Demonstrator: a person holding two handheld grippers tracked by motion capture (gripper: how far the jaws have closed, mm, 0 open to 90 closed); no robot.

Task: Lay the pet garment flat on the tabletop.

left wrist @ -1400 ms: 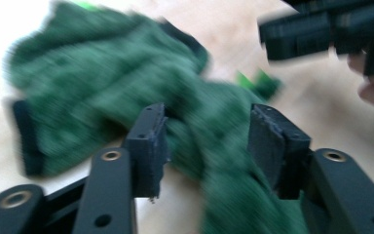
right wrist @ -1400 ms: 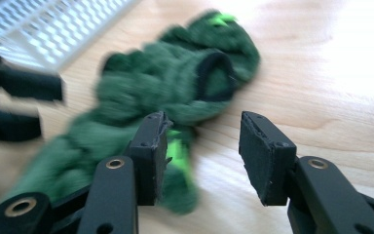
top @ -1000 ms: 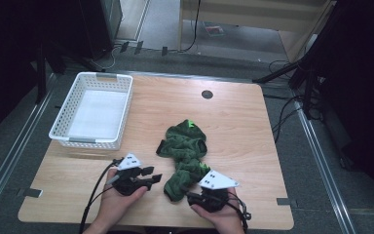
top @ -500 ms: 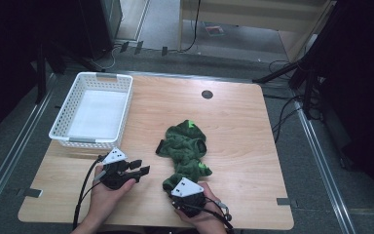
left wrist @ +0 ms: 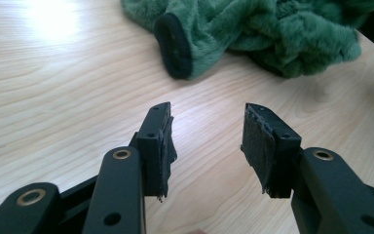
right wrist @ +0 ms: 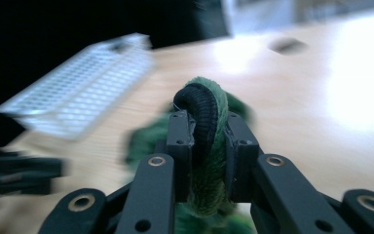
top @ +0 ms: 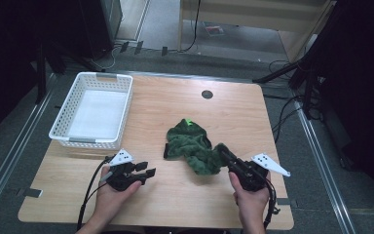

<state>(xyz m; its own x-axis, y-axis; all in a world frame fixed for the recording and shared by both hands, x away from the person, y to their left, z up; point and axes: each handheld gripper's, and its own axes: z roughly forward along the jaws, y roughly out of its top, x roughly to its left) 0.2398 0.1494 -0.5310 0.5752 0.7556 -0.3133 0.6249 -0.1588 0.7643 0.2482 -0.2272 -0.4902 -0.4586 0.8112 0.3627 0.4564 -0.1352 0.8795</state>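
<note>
A crumpled green fleece garment (top: 191, 142) lies at the middle of the wooden table (top: 175, 200). My right gripper (top: 223, 154) sits at the garment's near right end. In the right gripper view my right gripper (right wrist: 205, 122) is shut on a fold of green fleece with a black cuff (right wrist: 202, 109). My left gripper (top: 145, 170) rests near the table's front left, open, a short way from the cloth. The left gripper view has my left gripper (left wrist: 207, 141) with nothing between its jaws, and the garment (left wrist: 282, 34) and a black cuff end (left wrist: 173, 46) lie ahead of it.
A white plastic basket (top: 64, 118) stands at the table's back left; it appears blurred in the right gripper view as the basket (right wrist: 87, 83). A dark round cable hole (top: 207, 94) marks the far middle. Cables trail from both grippers toward the near edge.
My right gripper has swung from the front middle to the right and now grips the garment's near end, which is drawn out toward it. My left gripper has barely shifted.
</note>
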